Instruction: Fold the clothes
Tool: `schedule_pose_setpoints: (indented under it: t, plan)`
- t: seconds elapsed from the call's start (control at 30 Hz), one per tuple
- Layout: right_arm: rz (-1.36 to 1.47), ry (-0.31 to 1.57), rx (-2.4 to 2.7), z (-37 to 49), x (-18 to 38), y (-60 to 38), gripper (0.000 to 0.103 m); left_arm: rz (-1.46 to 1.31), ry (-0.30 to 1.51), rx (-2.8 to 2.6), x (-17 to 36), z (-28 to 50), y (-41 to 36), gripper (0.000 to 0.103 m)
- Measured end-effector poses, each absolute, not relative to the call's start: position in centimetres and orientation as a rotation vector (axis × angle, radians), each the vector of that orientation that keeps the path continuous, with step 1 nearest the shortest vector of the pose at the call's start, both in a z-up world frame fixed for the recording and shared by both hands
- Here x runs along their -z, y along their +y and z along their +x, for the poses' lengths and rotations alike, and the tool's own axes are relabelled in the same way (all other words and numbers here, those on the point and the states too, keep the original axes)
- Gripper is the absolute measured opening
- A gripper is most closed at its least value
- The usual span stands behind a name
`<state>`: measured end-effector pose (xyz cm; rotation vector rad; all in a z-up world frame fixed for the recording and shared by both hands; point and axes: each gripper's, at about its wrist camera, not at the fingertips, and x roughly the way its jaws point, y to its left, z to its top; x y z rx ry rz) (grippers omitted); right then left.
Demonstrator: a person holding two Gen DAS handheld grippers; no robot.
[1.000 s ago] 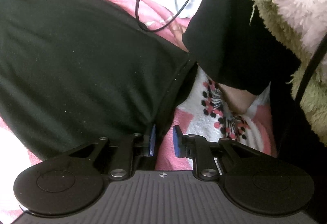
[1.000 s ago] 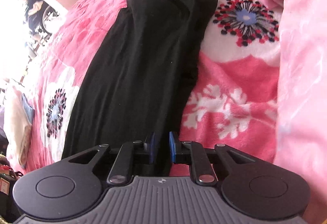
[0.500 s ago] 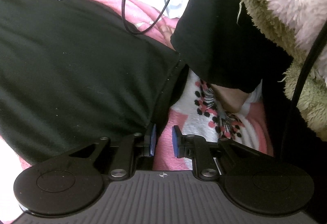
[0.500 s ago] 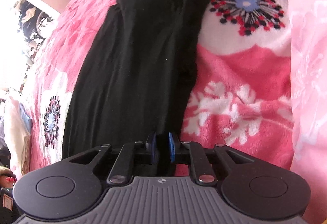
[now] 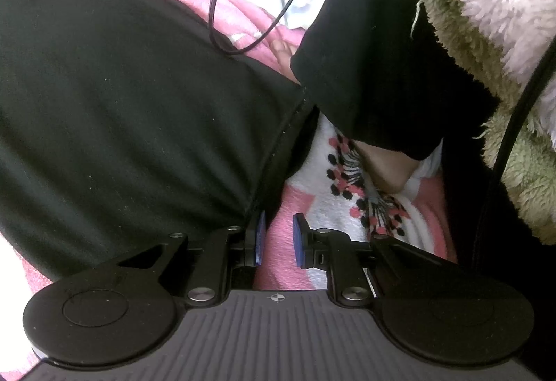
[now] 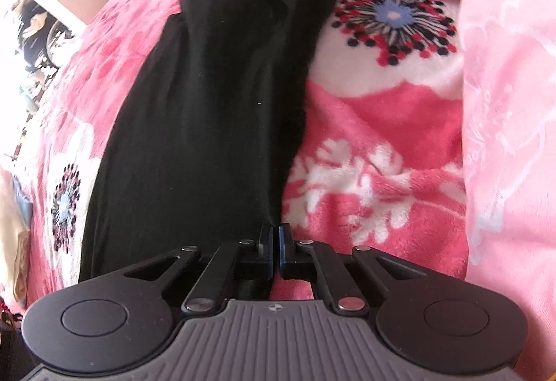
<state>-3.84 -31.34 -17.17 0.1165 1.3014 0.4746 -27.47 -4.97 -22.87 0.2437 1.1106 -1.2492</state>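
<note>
- Black garment spread long and flat on the pink flowered blanket; no fold visible yet.
- Right gripper: jaws just closed, pinching the garment's near edge.
- Left gripper: jaws slightly apart, empty, beside the hem.
- Remaining, likely: all folds.

Black garment flat on blanket

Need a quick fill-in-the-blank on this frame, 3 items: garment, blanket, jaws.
1. The garment lying on the blanket is ____ in colour.
2. The blanket under it is mostly ____ with white flowers.
3. The right gripper has its jaws ____ at the garment's near edge, while the left gripper shows a gap with only blanket in it.

Missing words: black; pink; shut
</note>
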Motion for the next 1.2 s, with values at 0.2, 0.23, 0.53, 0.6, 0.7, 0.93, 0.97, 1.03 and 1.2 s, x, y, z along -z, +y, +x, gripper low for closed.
schedule_pose_setpoints:
  t: [0.2, 0.23, 0.53, 0.6, 0.7, 0.93, 0.97, 1.03, 1.2]
  plan:
    - [0.123, 1.374, -0.624, -5.0, 15.7, -31.2, 0.007, 0.230, 1.113, 1.242, 22.9, -27.4, -4.8, 0.016]
    - [0.102, 1.390, -0.640, -5.4, 15.6, -30.9, 0.007, 0.228, 1.113, 1.242, 22.9, -27.4, -4.8, 0.016]
    - [-0.019, 1.536, -0.671, -7.9, 16.9, -29.7, 0.012, 0.211, 1.119, 1.240, 23.0, -27.2, -4.6, 0.016]
    - [-0.027, 1.557, -0.670, -8.4, 17.0, -29.8, 0.020, 0.208, 1.120, 1.239, 23.1, -27.1, -4.6, 0.016]
    - [-0.033, 1.561, -0.682, -9.1, 17.1, -29.9, 0.020, 0.205, 1.122, 1.242, 23.2, -27.1, -4.6, 0.016]
    - [-0.009, 1.563, -0.669, -9.2, 17.8, -30.2, 0.019, 0.180, 1.126, 1.210, 23.1, -26.9, -4.9, 0.017]
    - [0.000, 1.568, -0.665, -9.2, 17.9, -30.3, 0.019, 0.181, 1.125, 1.210, 23.1, -27.0, -4.9, 0.017]
    - [0.014, 1.570, -0.662, -9.2, 18.0, -30.4, 0.018, 0.189, 1.127, 1.228, 23.4, -26.8, -4.8, 0.017]
    - [-0.047, 1.542, -0.691, -9.6, 17.0, -30.0, 0.001, 0.190, 1.125, 1.244, 23.5, -26.6, -4.7, 0.016]
